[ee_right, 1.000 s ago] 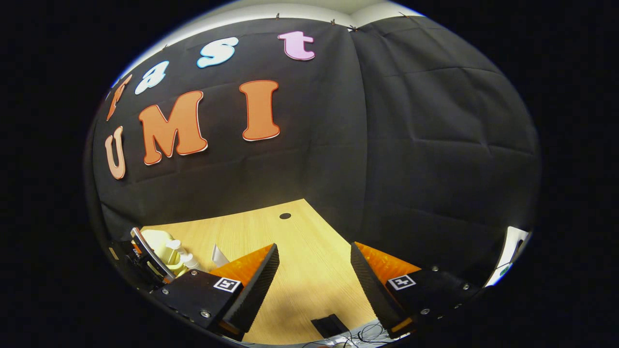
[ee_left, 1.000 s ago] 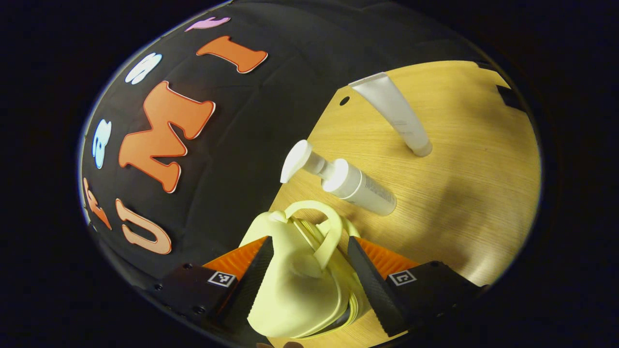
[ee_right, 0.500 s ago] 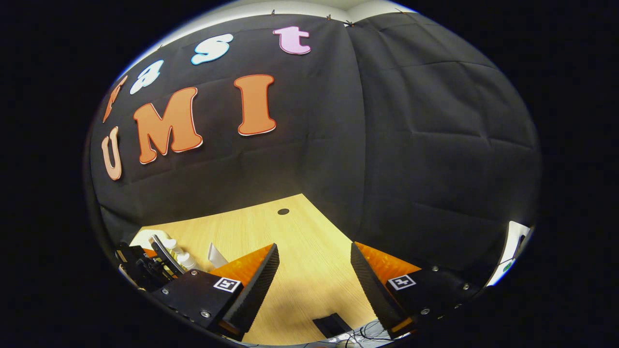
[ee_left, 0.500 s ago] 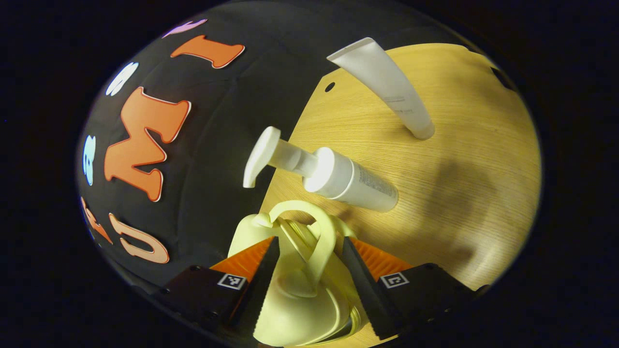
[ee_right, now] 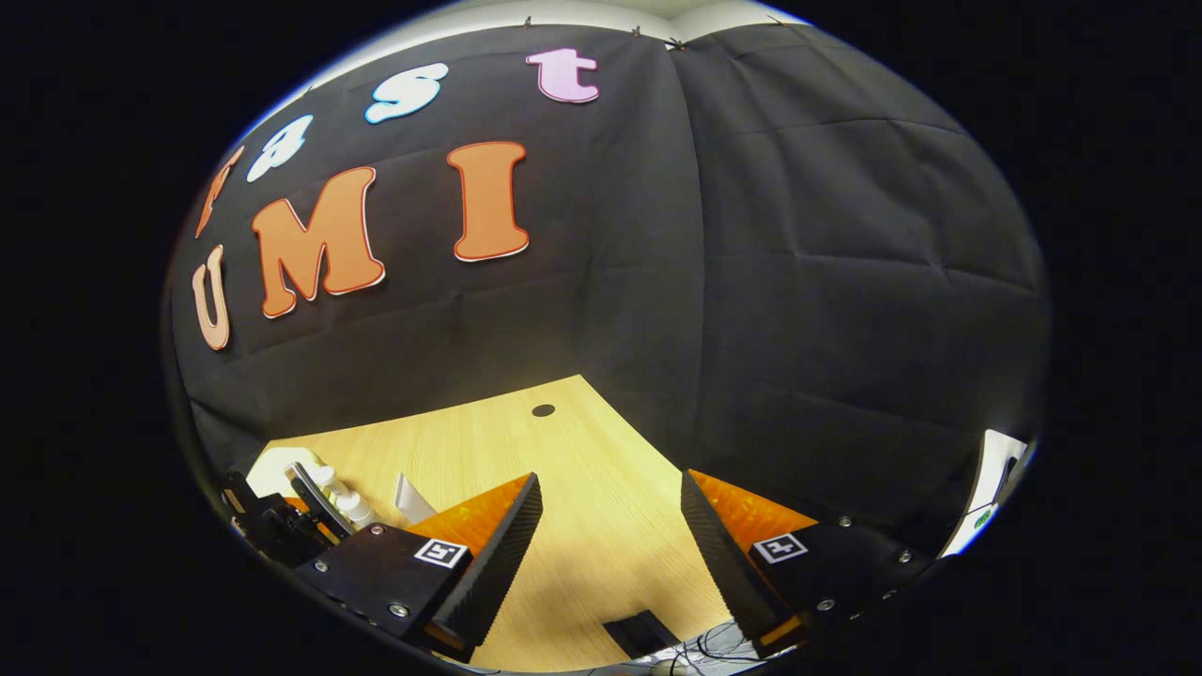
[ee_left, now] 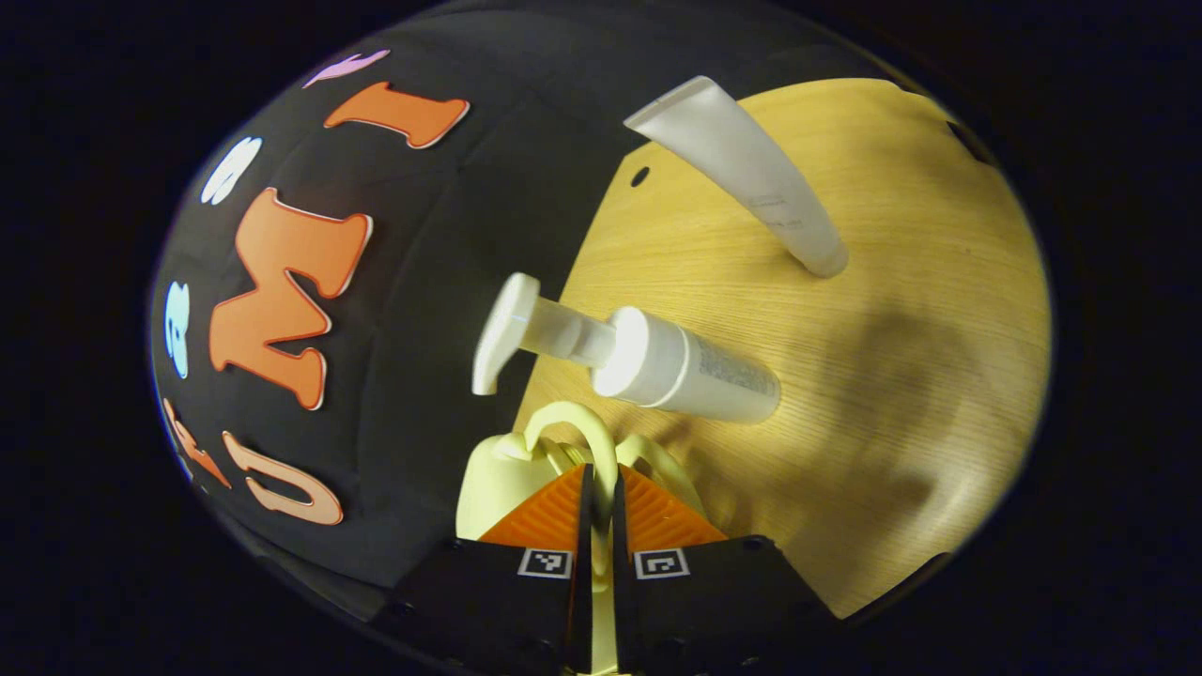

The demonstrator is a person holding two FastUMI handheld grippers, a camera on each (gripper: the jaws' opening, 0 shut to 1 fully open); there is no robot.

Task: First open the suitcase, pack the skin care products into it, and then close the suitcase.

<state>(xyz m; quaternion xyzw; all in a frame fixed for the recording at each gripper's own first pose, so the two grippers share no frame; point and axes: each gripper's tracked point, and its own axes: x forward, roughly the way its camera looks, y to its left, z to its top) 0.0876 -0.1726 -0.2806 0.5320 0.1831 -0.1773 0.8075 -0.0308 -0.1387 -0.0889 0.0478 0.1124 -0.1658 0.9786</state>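
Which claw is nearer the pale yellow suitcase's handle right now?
Left. The left claw is shut on the suitcase handle. The right claw hangs open over bare table, well off to the side.

The left gripper view is taken close above the suitcase [ee_left: 498,469], tilted, facing the bottle [ee_left: 657,361] and tube [ee_left: 751,178] toward 1 o'clock. The right gripper view is set farther back, low over the table [ee_right: 582,469]; the same bottle [ee_right: 343,498] is shared at 9 o'clock.
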